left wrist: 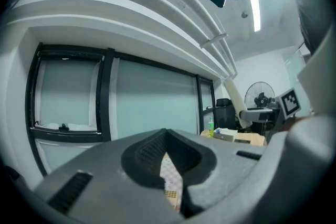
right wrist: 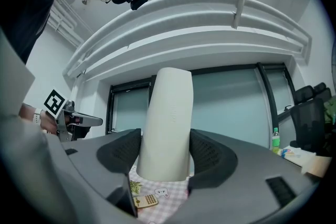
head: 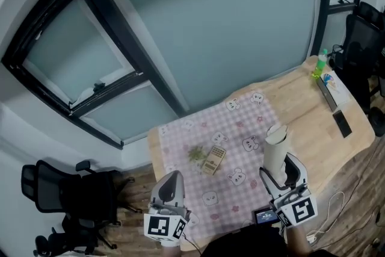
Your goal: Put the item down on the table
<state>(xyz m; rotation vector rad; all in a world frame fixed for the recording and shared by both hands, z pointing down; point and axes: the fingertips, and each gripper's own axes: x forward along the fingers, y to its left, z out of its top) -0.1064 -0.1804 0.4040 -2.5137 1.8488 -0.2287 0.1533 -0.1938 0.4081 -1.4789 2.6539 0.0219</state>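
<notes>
Looking down in the head view, the right gripper (head: 280,170) stands over the near right part of the pink checked cloth (head: 240,129) that covers much of the wooden table (head: 301,99). Its jaws are clamped round the lower part of a white cylinder (head: 275,150), held upright, probably so that its flat base can meet the table squarely. The left gripper (head: 171,182) hangs near the table's front edge, well apart from the cylinder and out of its way. A tan calculator (head: 213,159) and a green sprig (head: 196,153) lie on the cloth between the two grippers, so the free cloth on the right looks the safer landing place.

In the left gripper view, the left gripper (left wrist: 168,165) has its jaws pressed together on nothing; only a sliver of cloth (left wrist: 170,176) shows through them.

In the right gripper view, the right gripper (right wrist: 165,152) squeezes the cylinder (right wrist: 168,118) from both sides. The cylinder's base appears to hang clear of the cloth (right wrist: 173,189), with the calculator (right wrist: 144,200) lying below and to the left, so the setting-down looks not yet done.
</notes>
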